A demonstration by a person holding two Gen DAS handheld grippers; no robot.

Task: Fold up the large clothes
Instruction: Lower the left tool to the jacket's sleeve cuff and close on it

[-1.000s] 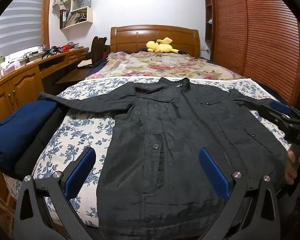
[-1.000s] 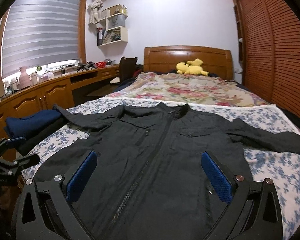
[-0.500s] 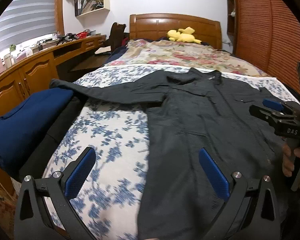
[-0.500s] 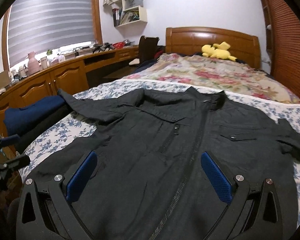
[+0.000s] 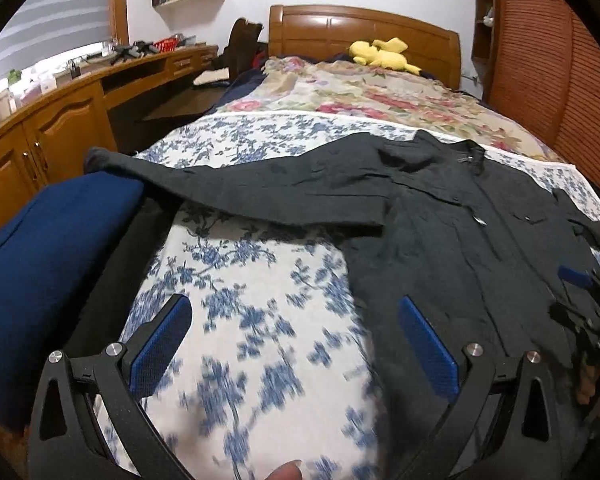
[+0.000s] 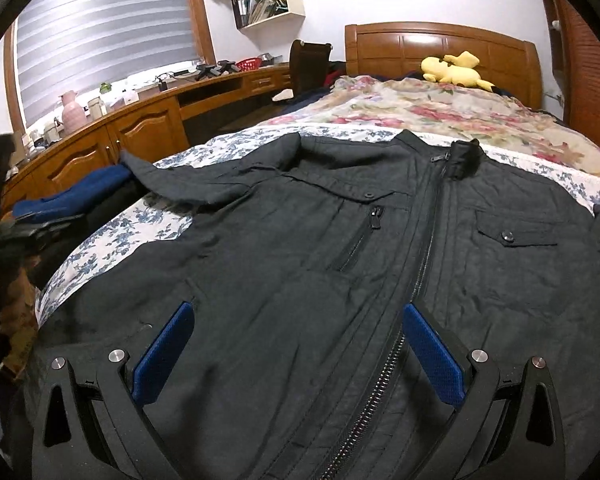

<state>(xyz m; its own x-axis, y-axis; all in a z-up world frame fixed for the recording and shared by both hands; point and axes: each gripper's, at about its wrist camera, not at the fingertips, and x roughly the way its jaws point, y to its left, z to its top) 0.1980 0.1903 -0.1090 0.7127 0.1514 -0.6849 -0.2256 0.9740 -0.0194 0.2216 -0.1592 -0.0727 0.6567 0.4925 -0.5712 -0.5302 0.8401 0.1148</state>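
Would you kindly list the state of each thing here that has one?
Black jacket: spread flat on the bed, front up, zipped, unfolded.
Jacket's sleeve: stretched out sideways, cuff on the blue garment.
Blue garment: folded.
Left gripper: open, empty.
Right gripper: open, empty.

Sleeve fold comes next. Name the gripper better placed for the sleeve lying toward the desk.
Left. The left gripper is open beside the jacket, facing that sleeve; the right gripper sits over the zipper.

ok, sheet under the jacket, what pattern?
White with blue floral print, the sheet shows best in the left wrist view.
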